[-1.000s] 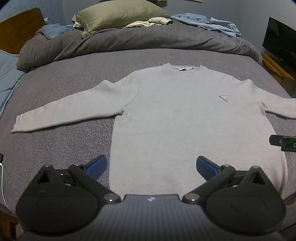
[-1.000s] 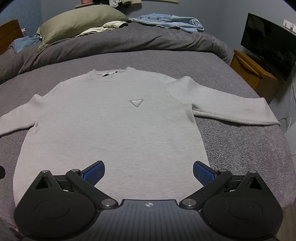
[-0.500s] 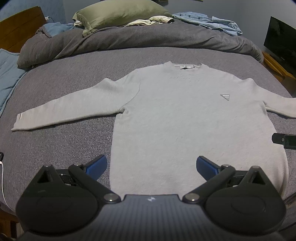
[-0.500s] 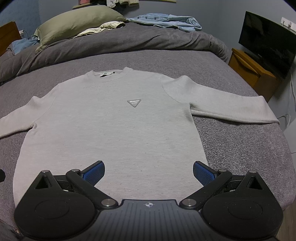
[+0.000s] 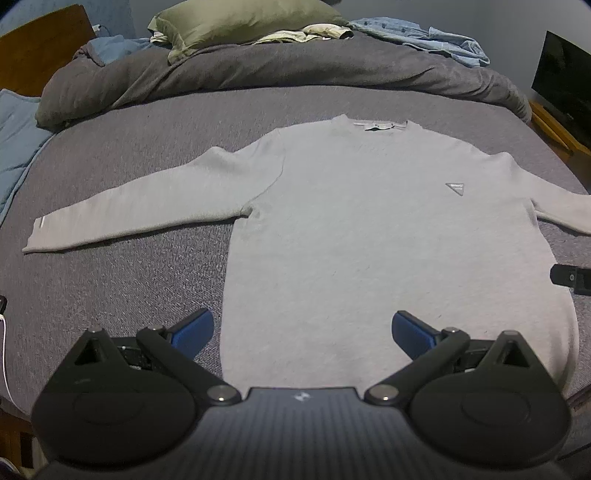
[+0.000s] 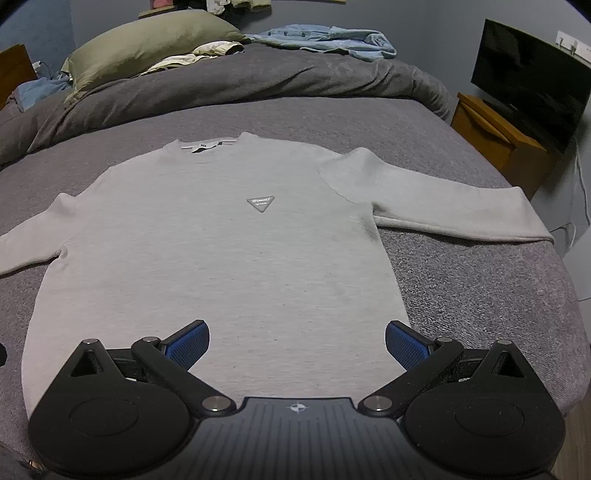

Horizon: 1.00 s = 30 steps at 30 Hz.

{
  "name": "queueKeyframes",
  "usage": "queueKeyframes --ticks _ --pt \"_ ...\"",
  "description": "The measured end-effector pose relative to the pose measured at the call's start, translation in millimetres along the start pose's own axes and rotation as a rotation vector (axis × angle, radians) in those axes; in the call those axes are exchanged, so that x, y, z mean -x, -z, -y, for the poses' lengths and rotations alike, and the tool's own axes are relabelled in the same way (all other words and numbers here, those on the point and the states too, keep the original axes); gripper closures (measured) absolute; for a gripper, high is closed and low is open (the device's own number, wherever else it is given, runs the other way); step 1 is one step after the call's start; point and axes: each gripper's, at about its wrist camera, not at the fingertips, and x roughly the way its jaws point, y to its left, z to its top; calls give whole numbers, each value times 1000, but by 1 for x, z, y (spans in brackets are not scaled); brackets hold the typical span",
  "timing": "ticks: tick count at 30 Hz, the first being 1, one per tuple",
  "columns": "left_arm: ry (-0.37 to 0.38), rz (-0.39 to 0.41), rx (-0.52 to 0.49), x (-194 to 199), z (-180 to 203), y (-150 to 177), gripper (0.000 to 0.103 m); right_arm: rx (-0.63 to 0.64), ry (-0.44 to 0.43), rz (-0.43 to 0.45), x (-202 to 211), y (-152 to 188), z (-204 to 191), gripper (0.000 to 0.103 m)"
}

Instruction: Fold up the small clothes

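- Since a second ago both views have crept slightly closer to the one grey sweater [image 5: 388, 236]; it has not shifted.
- It lies flat, face up on the bed [image 5: 122, 291], its two sleeves spread (one triangular patch on the chest).
- Left gripper [image 5: 302, 325] and right gripper [image 6: 297, 334] hover above its hem, jaws wide apart, holding nothing.
- One green pillow [image 6: 147, 40] sits behind.

The left wrist camera looked forward between its wide-spread fingers [image 5: 192, 330] from low above the near edge of the bed [image 5: 129, 288], facing the pillow [image 5: 240, 22] end, with the sweater [image 5: 369, 240] close below and offset right. The right wrist camera sat similarly low and near, centred further right, taking in the television [image 6: 532, 81]. Both shared the sweater's [image 6: 221, 258] body; a dark object [image 5: 572, 278] at the left view's right edge was probably the other gripper.
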Motion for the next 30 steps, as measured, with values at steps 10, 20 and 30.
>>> queueKeyframes --ticks 10,20,30 --pt "71 87 -61 -36 2 -11 0 -31 -10 111 -34 -23 18 0" --pt "85 105 -128 -111 6 -21 0 -328 92 227 -124 -79 133 0" --pt "90 48 -159 -164 0 1 0 -634 207 245 -169 -70 288 14"
